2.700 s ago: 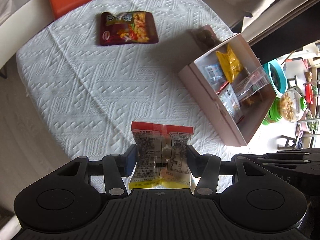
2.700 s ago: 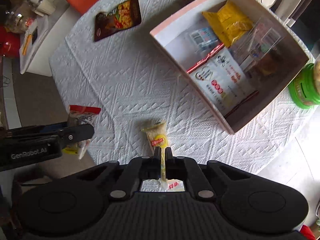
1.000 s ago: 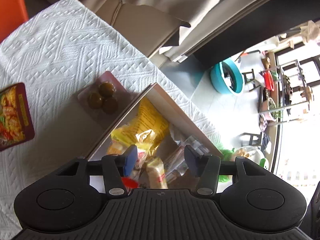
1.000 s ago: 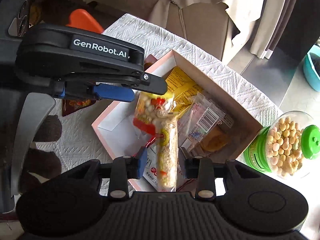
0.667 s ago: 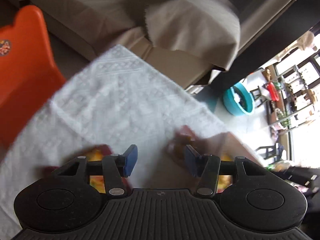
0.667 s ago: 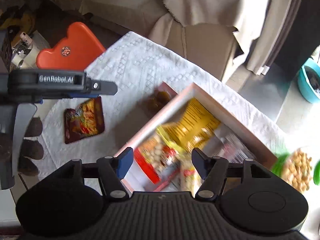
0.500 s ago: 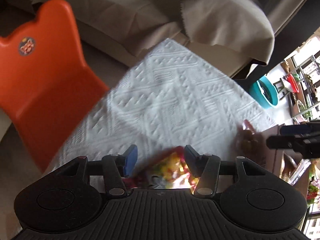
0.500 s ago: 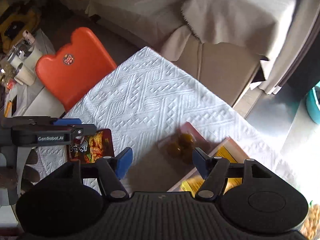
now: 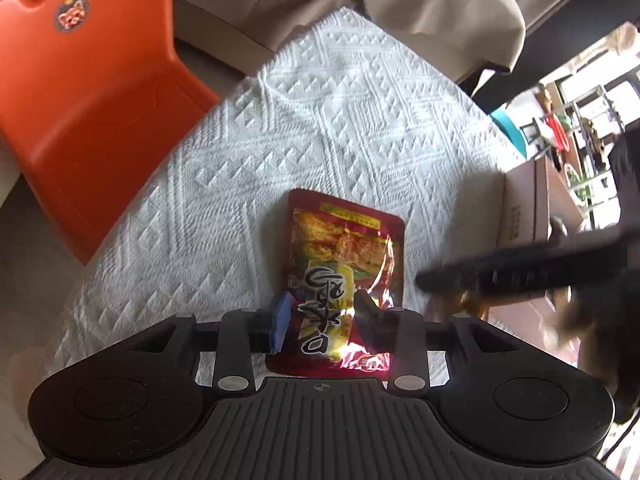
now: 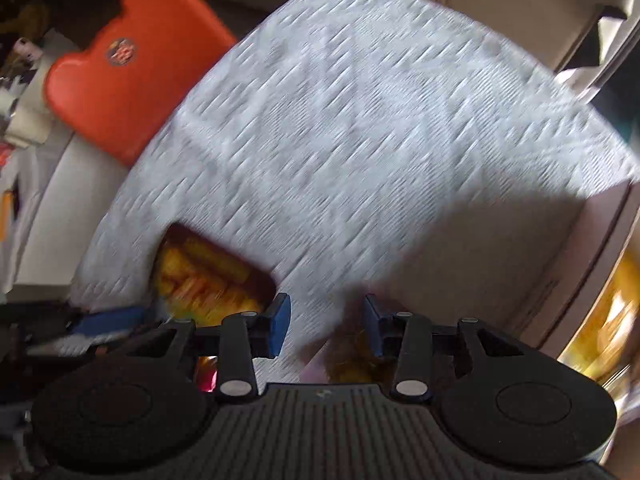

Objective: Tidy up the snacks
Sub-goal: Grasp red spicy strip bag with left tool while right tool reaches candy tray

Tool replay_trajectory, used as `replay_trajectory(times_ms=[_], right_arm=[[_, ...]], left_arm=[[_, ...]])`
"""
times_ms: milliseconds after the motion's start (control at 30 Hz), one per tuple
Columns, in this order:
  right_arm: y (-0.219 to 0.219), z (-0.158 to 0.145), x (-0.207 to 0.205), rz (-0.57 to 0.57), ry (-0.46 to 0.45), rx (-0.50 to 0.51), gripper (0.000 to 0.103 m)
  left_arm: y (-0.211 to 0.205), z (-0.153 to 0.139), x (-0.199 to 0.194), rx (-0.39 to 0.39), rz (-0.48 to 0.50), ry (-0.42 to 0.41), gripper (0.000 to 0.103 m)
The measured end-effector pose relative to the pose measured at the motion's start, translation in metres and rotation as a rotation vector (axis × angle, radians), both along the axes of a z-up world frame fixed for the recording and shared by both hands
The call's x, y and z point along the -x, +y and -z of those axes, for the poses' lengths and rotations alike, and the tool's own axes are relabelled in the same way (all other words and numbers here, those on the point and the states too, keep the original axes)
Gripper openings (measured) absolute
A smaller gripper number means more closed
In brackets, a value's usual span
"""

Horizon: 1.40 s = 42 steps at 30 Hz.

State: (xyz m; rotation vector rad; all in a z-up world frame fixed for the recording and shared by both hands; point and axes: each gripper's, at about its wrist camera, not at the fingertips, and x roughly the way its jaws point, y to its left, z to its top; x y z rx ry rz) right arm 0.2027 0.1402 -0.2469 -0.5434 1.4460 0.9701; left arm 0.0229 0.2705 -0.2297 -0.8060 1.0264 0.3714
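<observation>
A dark red snack packet (image 9: 340, 264) with yellow print lies flat on the white tablecloth. My left gripper (image 9: 324, 312) is open, with its jaws on either side of the packet's near half. The packet also shows blurred in the right wrist view (image 10: 208, 280). My right gripper (image 10: 325, 322) is open and empty, low over the cloth just left of the pink box (image 10: 592, 260); a brownish snack pack (image 10: 352, 356) lies below its right jaw. The right gripper crosses the left wrist view as a dark blur (image 9: 528, 272).
An orange plastic chair (image 9: 80, 100) stands at the table's far left edge. The pink box (image 9: 528, 208) stands at the right with snacks inside. A beige draped sofa (image 9: 420, 8) lies beyond the far edge of the tablecloth (image 9: 280, 140).
Both grippers let go of their snacks in the box and swung left. My left gripper came down around the red packet; my right gripper dropped low beside the box.
</observation>
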Motion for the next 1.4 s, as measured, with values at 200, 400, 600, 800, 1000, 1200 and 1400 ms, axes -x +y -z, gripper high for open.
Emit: replay_trajectory(times_ms=[200,400,600,800,1000,1200,1400], right_arm=[[-0.057,-0.005,0.065,0.026,-0.002,-0.037,0.04],[-0.096,-0.007,0.085,0.102,-0.148,-0.037,0.06],[-0.091,0.003,0.105,-0.033,-0.156,-0.019,0.062],[-0.109,0.0,0.115,-0.102,-0.245,-0.018,0.056],[-0.164,-0.002,0.088,-0.036,-0.225,0.009,0.054],[-0.19,0.001,0.076,-0.029,-0.191,-0.014,0.059],[-0.19,0.008,0.092,-0.088,-0.204,-0.047,0.088]], left_arm=[[-0.008,-0.005,-0.03,-0.083,0.06,0.024,0.04],[-0.014,0.008,-0.05,-0.177,0.03,0.15,0.042],[-0.04,0.019,-0.046,-0.054,0.159,0.101,0.056],[-0.087,0.019,-0.066,-0.198,0.315,0.167,0.082],[-0.12,0.019,-0.055,-0.155,0.322,0.19,0.088],[-0.117,0.024,-0.074,-0.152,0.144,0.244,0.1],[-0.137,0.029,-0.093,-0.255,0.222,0.341,0.098]])
